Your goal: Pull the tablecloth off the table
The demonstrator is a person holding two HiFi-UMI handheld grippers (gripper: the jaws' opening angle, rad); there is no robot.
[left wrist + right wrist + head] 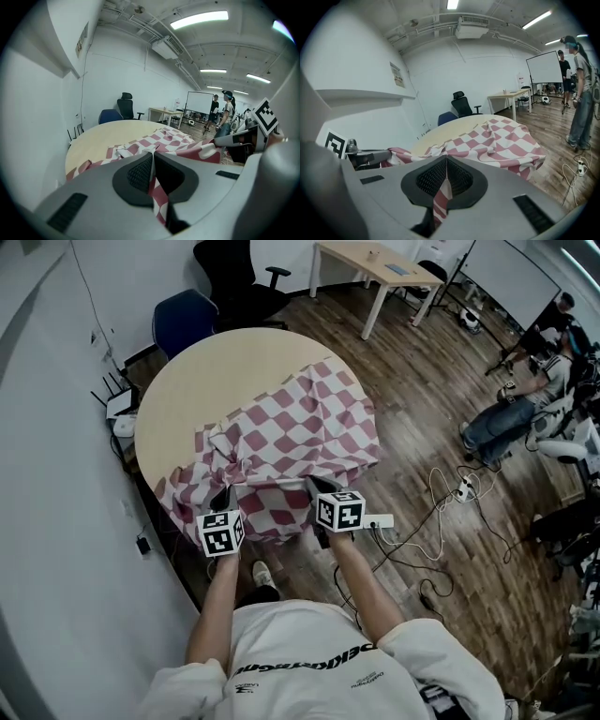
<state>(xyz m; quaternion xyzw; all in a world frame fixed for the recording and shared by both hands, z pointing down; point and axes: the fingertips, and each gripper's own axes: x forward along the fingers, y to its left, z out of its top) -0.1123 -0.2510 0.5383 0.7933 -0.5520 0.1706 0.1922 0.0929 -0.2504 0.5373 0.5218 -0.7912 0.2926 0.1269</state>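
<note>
Both tools clenched on the tablecloth (300, 427), which is bunched up, half off the round table (197, 381).
My left tool (223, 493) and right tool (315, 487) each pinch the checked hem at 6 o'clock. The cloth covers the 3-to-6 side, with 11 o'clock bare. I judge it light, soft and easy-sliding, so the doubled hem holds best.

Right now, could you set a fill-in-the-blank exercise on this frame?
1. The left gripper and the right gripper are each shut on the ____.
2. The table has a ____ top.
3. The chair closest to the table is ____.
Missing words: tablecloth; round; blue.
</note>
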